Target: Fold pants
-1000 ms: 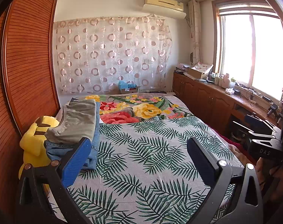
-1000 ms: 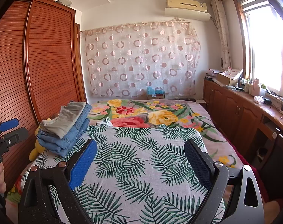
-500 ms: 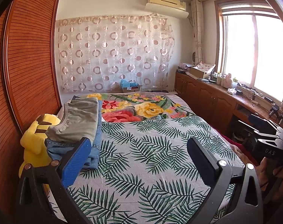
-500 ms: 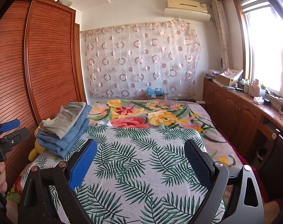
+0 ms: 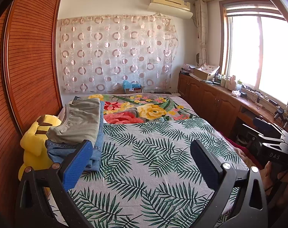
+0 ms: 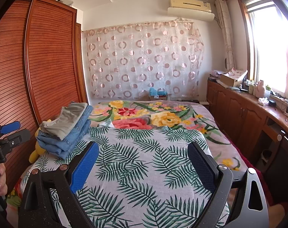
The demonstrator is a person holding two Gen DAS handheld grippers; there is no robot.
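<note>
A stack of folded pants lies at the bed's left edge: grey pants [image 5: 81, 119] on top of blue jeans [image 5: 95, 148]. The same stack shows in the right wrist view, grey pants [image 6: 68, 119] over jeans [image 6: 72, 140]. My left gripper [image 5: 142, 152] is open and empty above the palm-leaf bedspread [image 5: 153, 161], its left finger just right of the stack. My right gripper [image 6: 144, 153] is open and empty over the bedspread [image 6: 144, 171], right of the stack. The left gripper also shows at the left edge of the right wrist view [image 6: 7, 134].
A yellow plush toy [image 5: 34, 146] sits between the stack and the wooden wardrobe [image 5: 26, 66]. A floral blanket [image 5: 144, 110] covers the far half of the bed. Wooden cabinets [image 5: 219, 104] with clutter run along the window at right.
The left wrist view has shifted slightly; the stack and room appear a bit more to the right. The right gripper has barely moved. Both grippers stay open.
</note>
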